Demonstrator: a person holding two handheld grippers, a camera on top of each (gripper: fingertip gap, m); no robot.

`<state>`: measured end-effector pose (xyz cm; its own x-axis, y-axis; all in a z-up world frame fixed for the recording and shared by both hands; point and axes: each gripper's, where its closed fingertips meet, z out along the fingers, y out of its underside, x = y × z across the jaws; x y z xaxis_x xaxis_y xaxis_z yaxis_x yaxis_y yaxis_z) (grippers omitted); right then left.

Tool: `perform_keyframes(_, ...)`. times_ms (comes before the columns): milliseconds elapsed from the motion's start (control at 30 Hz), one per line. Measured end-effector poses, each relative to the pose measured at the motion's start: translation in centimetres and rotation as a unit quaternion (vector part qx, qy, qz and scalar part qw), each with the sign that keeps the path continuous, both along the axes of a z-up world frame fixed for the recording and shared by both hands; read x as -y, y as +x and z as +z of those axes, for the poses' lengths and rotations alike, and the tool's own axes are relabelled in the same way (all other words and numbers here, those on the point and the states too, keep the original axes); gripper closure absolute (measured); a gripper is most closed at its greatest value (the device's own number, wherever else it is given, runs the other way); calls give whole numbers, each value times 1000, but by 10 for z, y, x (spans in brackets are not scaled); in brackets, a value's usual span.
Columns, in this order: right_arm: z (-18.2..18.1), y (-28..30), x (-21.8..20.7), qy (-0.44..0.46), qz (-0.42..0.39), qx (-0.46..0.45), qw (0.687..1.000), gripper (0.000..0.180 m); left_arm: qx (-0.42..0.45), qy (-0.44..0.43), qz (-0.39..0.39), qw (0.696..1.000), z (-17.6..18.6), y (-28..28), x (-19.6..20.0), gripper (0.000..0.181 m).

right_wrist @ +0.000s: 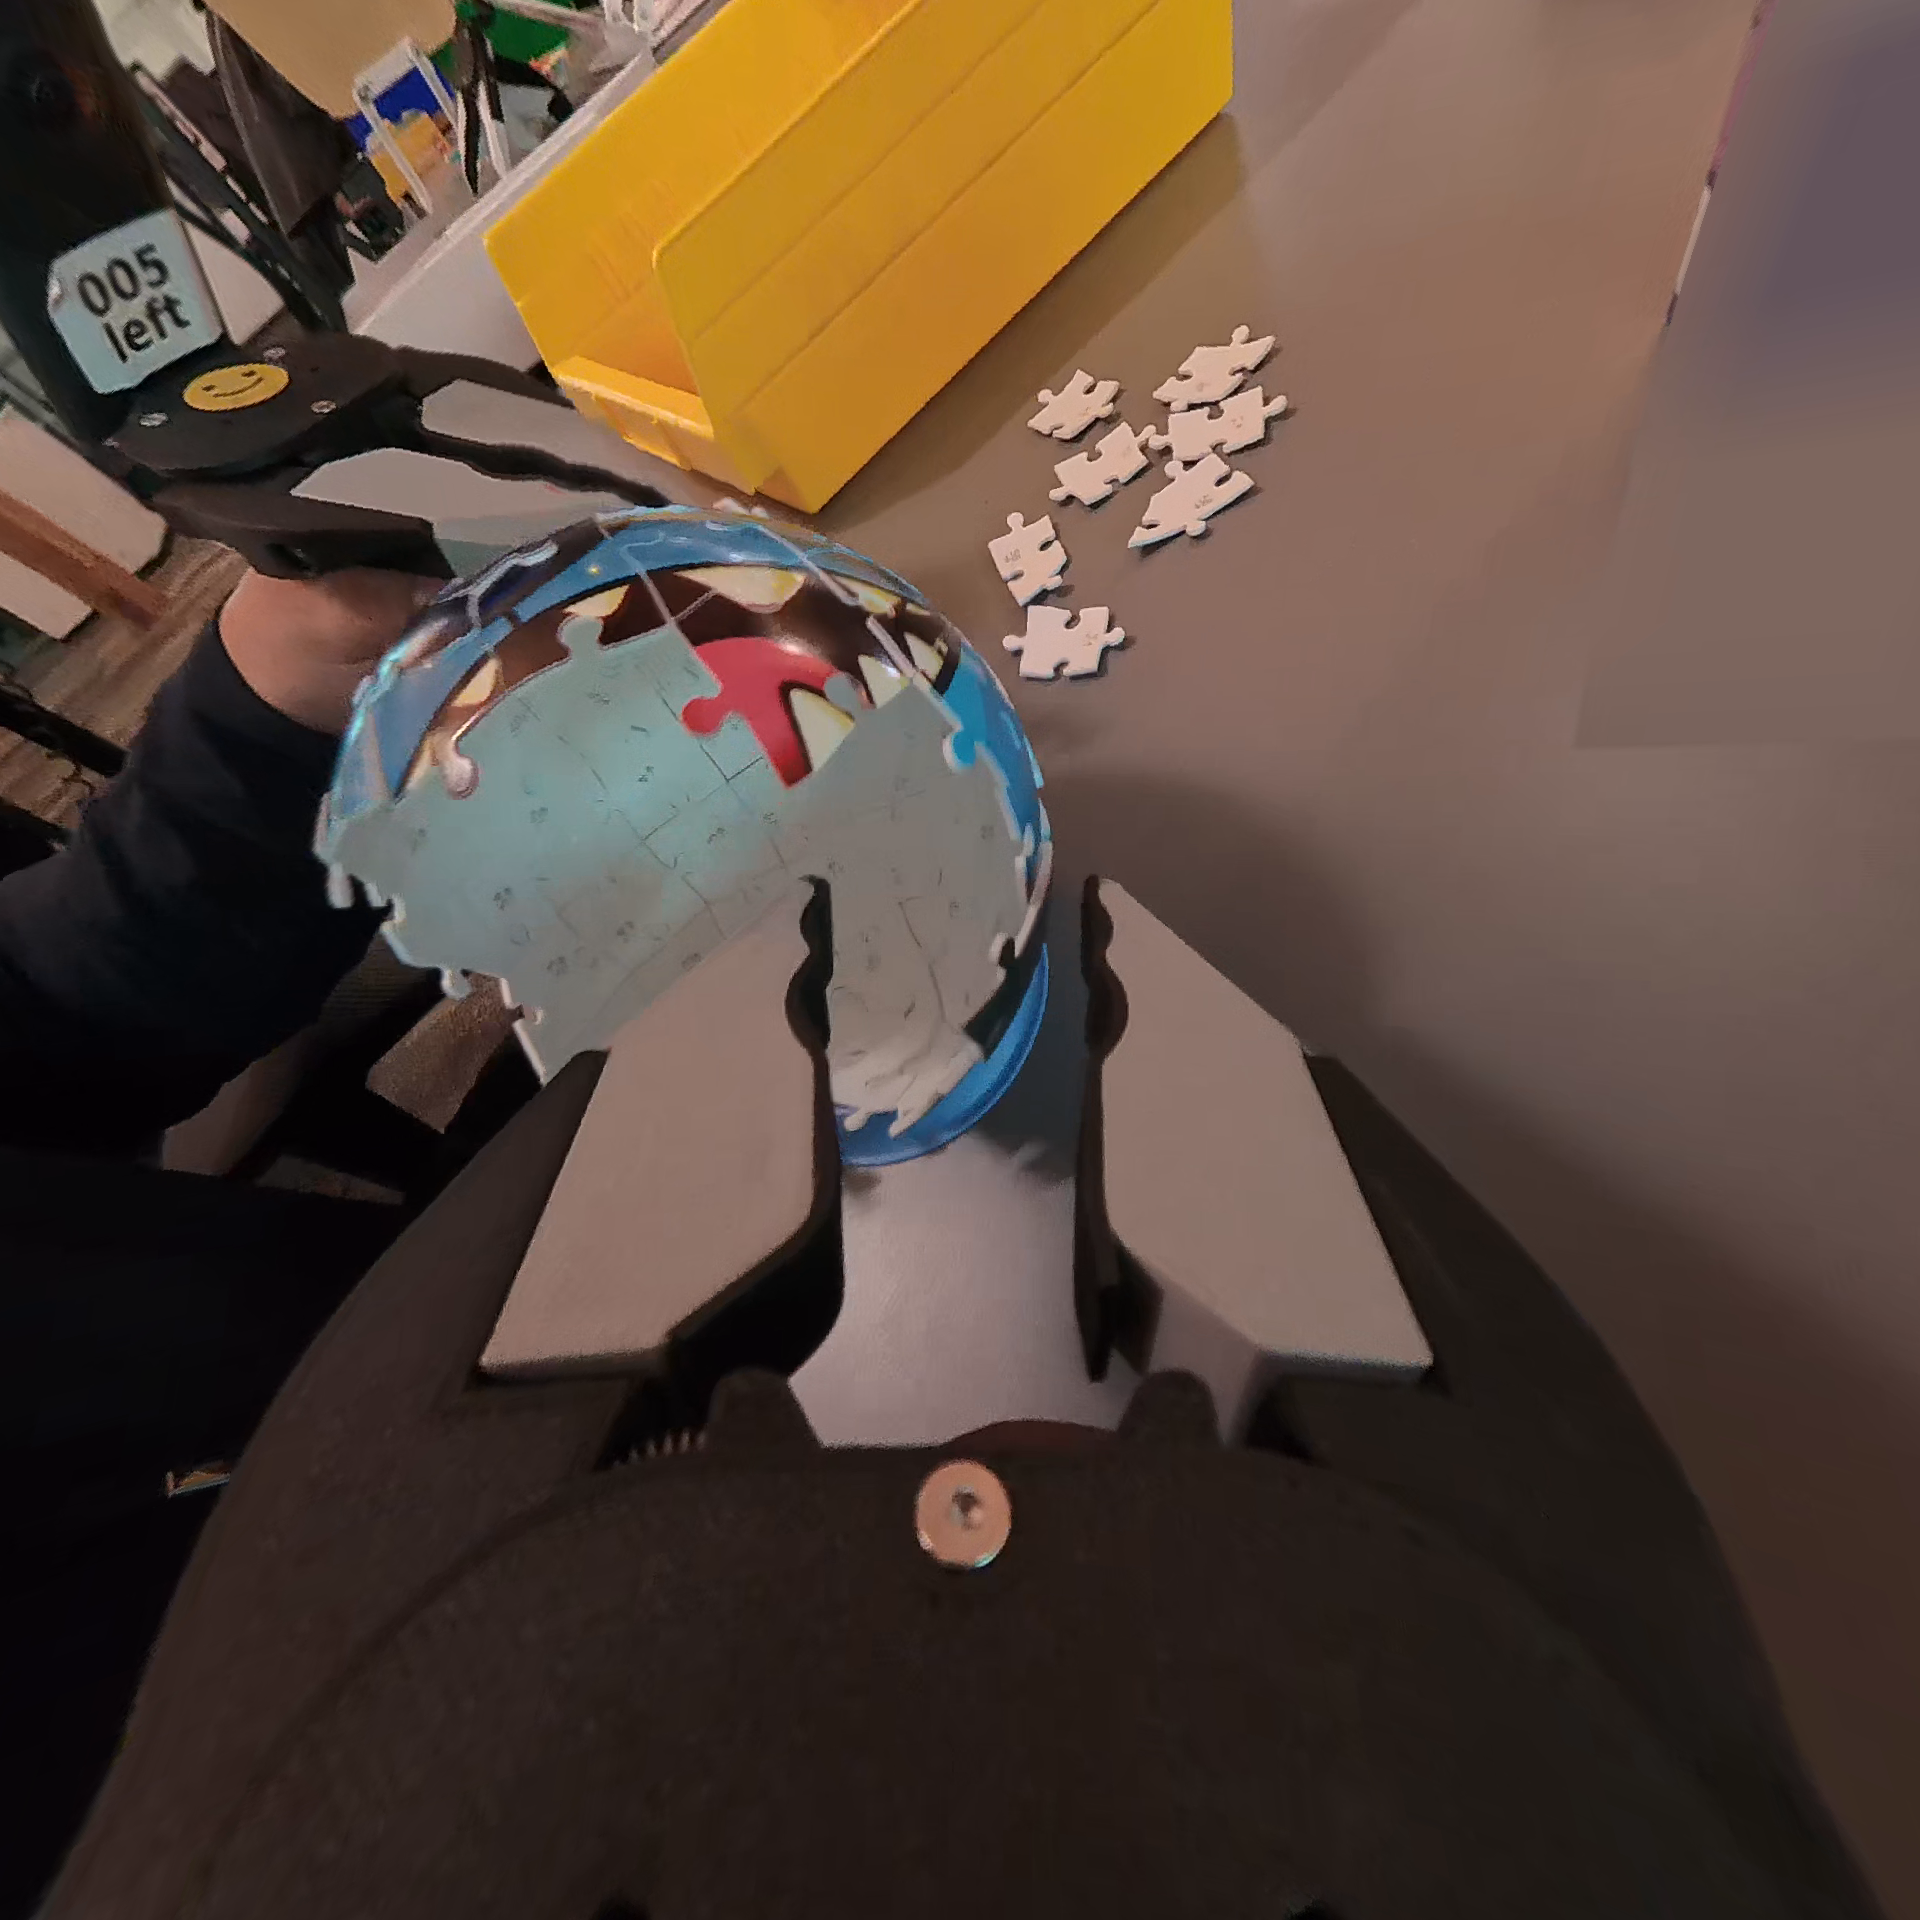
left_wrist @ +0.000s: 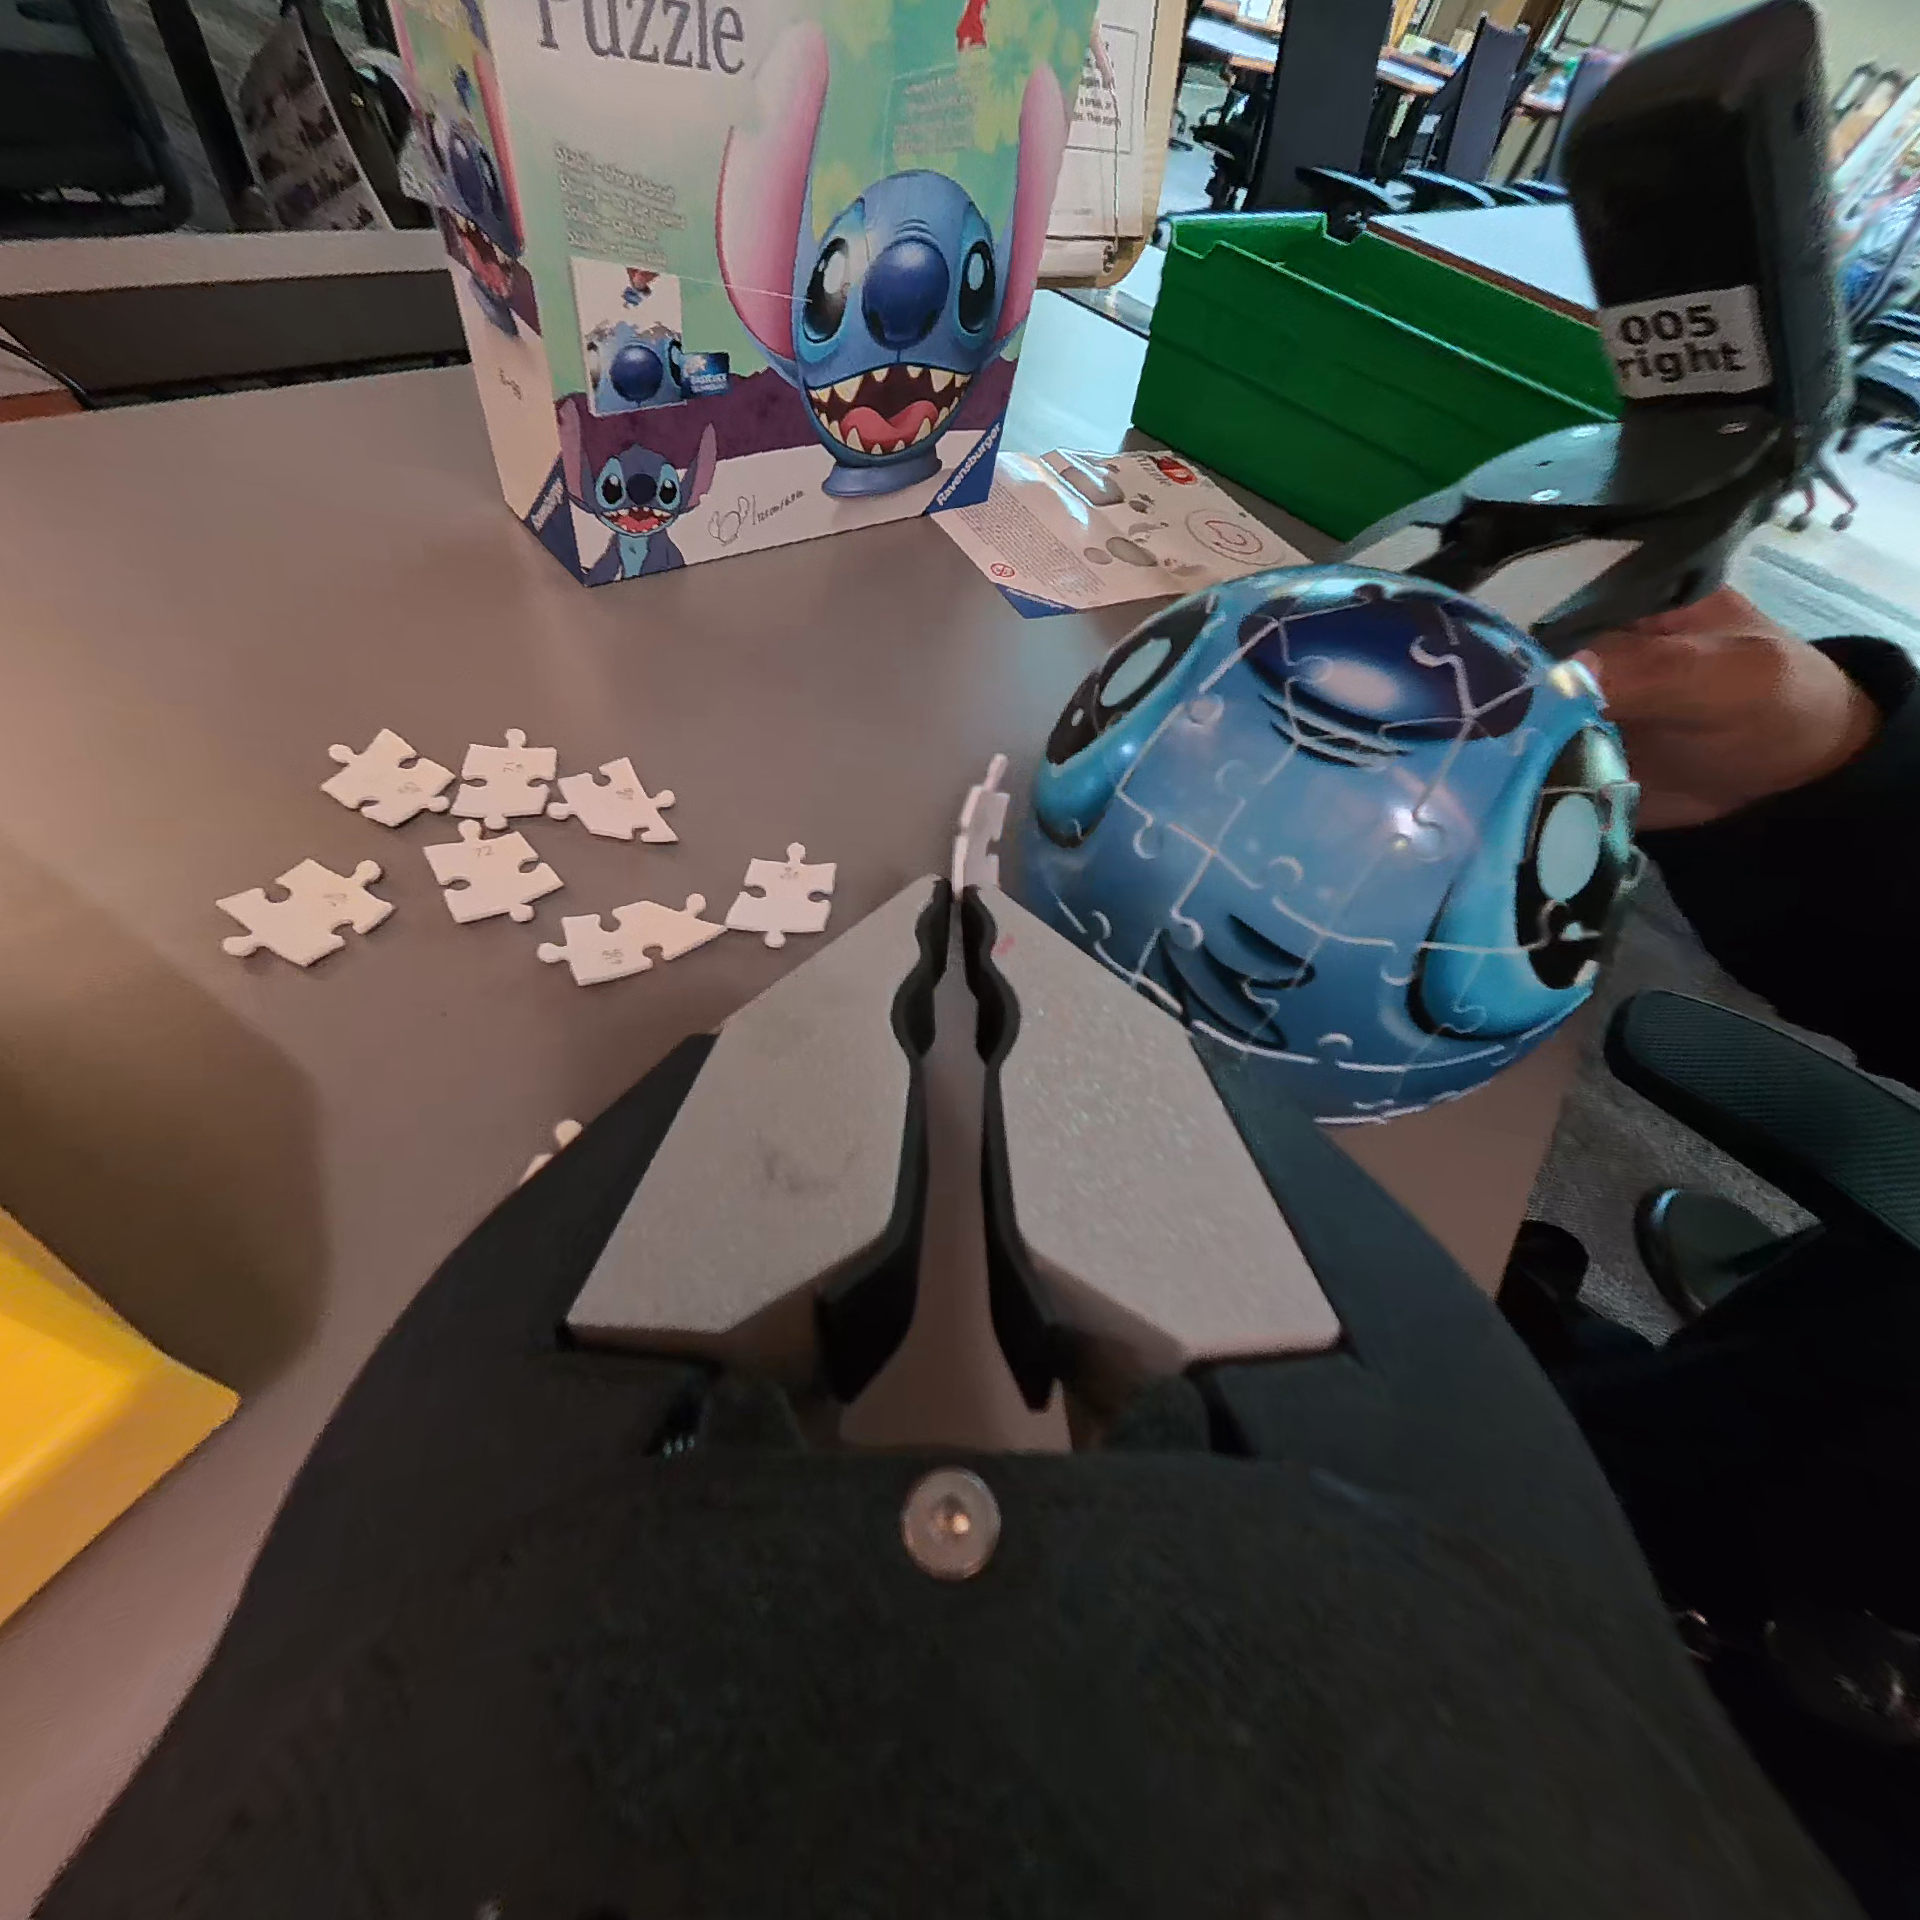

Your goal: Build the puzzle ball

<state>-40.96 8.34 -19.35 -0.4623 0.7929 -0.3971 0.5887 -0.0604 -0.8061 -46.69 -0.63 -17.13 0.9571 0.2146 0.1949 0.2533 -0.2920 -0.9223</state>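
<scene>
The partly built blue puzzle ball hangs at the table's right edge. Its open side shows a pale inner shell. My right gripper grips the ball's rim, one finger inside the shell and one outside; it also shows in the left wrist view, its tips hidden behind the ball. My left gripper is shut on a white puzzle piece held edge-on next to the ball's left side. It shows in the right wrist view behind the ball. Several loose white pieces lie face down on the table.
The puzzle box stands at the back, with an instruction sheet and a green bin to its right. A yellow bin sits beyond the loose pieces. A black chair is past the table edge. Some 12 cm of space lies between my two pairs of fingers.
</scene>
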Motion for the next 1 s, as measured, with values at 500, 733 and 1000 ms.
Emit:
perform_keyframes(500, -5, 26, 4, -54, -97, -12, 994, 100, -75, -42, -16, 996, 8, -25, -39, 181)
perform_keyframes(733, -10, 16, 11, -53, -90, -12, 994, 103, -60, -45, -30, 997, 2, -11, -39, 181)
perform_keyframes(1000, -10, 4, 18, -65, -64, -1, 996, 116, -51, -42, -28, 997, 1, 0, -31, 181)
